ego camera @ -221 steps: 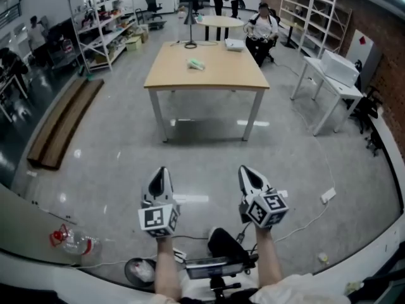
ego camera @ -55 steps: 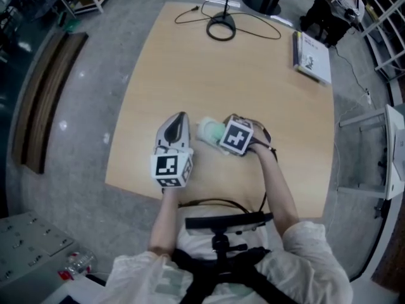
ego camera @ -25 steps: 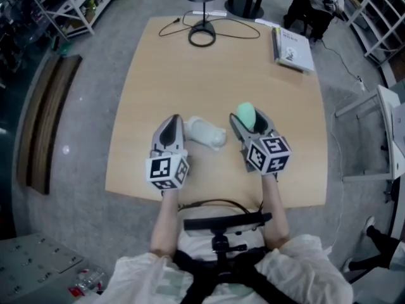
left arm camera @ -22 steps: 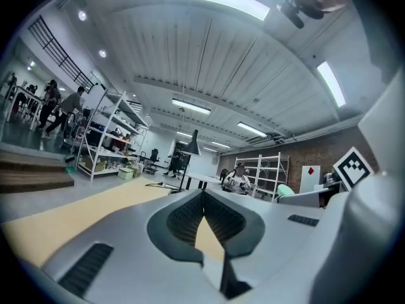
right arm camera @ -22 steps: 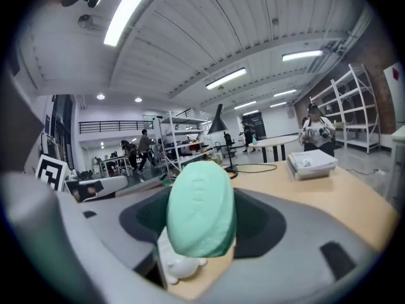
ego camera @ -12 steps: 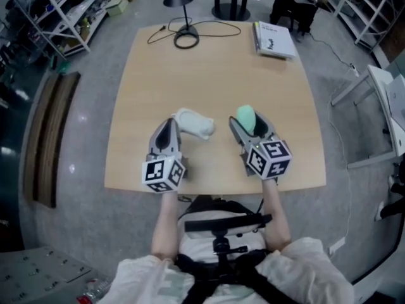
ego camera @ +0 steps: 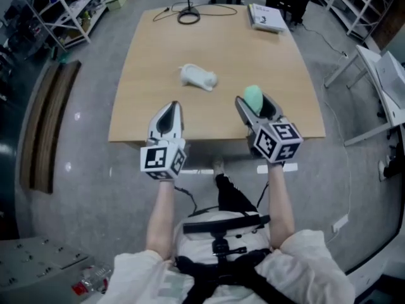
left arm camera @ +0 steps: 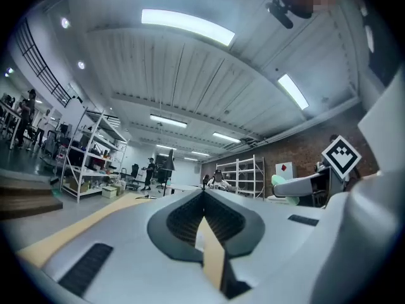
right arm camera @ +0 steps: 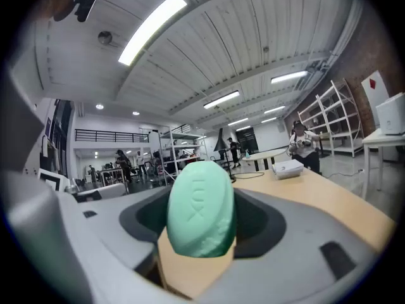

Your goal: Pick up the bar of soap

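Now, right hand-held gripper (ego camera: 254, 107): pinching the green bar of soap (right arm camera: 199, 211)
Left hand-held gripper (ego camera: 171, 114): jaws pressed together
White lump (ego camera: 198, 76): lying on the table (ego camera: 152, 106)

Desk (ego camera: 152, 100): pale wood, near part bare.
Middle: white wad (ego camera: 198, 76).
Far edge: lamp base (ego camera: 189, 16), cable (ego camera: 163, 10).
Far right corner: book (ego camera: 266, 18).

Head view: high, looking steeply down on wooden table (ego camera: 158, 68); left gripper (ego camera: 173, 108) and right gripper (ego camera: 253, 103) at near edge.
Gripper views: low, close behind own jaws, facing far across table.
Left gripper view catches right gripper at right.
Head and right gripper views share book (ego camera: 266, 18), bar of soap (right arm camera: 199, 211).
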A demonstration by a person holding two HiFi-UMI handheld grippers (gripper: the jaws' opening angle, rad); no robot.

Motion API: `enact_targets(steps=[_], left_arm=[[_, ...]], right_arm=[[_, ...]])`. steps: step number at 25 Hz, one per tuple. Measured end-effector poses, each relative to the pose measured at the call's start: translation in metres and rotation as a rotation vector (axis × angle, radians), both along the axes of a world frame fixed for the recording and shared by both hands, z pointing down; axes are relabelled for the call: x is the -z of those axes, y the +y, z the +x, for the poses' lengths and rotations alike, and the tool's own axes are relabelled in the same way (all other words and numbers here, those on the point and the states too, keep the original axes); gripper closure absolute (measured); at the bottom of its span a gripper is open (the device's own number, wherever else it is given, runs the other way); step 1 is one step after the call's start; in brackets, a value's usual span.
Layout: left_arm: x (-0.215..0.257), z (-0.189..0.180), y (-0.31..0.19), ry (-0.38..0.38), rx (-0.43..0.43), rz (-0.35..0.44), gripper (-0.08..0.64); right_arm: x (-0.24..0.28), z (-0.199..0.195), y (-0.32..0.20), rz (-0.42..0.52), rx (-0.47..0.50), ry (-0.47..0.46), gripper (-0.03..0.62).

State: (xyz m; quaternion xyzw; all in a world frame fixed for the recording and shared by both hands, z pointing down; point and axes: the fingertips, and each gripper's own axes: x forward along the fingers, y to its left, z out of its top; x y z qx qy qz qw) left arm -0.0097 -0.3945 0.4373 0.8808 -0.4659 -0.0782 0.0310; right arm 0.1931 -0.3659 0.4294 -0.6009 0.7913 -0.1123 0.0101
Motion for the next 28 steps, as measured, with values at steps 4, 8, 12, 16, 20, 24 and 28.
enact_targets(steps=[4, 8, 12, 16, 20, 24, 28], left_arm=[[0.023, -0.033, 0.079, 0.024, -0.01, 0.038, 0.548], [0.024, -0.053, 0.14, 0.036, 0.002, -0.003, 0.548], [0.025, -0.057, 0.196, 0.031, -0.012, -0.004, 0.548], [0.037, -0.075, 0.242, 0.025, -0.002, 0.023, 0.547], [0.05, -0.093, 0.299, 0.046, 0.013, 0.038, 0.548], [0.063, -0.09, 0.382, 0.016, -0.019, 0.073, 0.548], [0.077, -0.096, 0.485, -0.004, -0.028, 0.112, 0.547]], right_arm=[[0.017, -0.022, 0.079, 0.011, -0.026, 0.026, 0.294], [0.036, -0.041, 0.141, 0.02, -0.052, 0.017, 0.293], [0.041, -0.05, 0.193, 0.019, -0.057, 0.037, 0.293], [0.046, -0.065, 0.237, 0.035, -0.064, 0.035, 0.293], [0.053, -0.084, 0.301, 0.049, -0.047, 0.048, 0.295], [0.056, -0.098, 0.385, 0.066, -0.016, 0.034, 0.295], [0.056, -0.112, 0.487, 0.089, -0.007, 0.013, 0.294]])
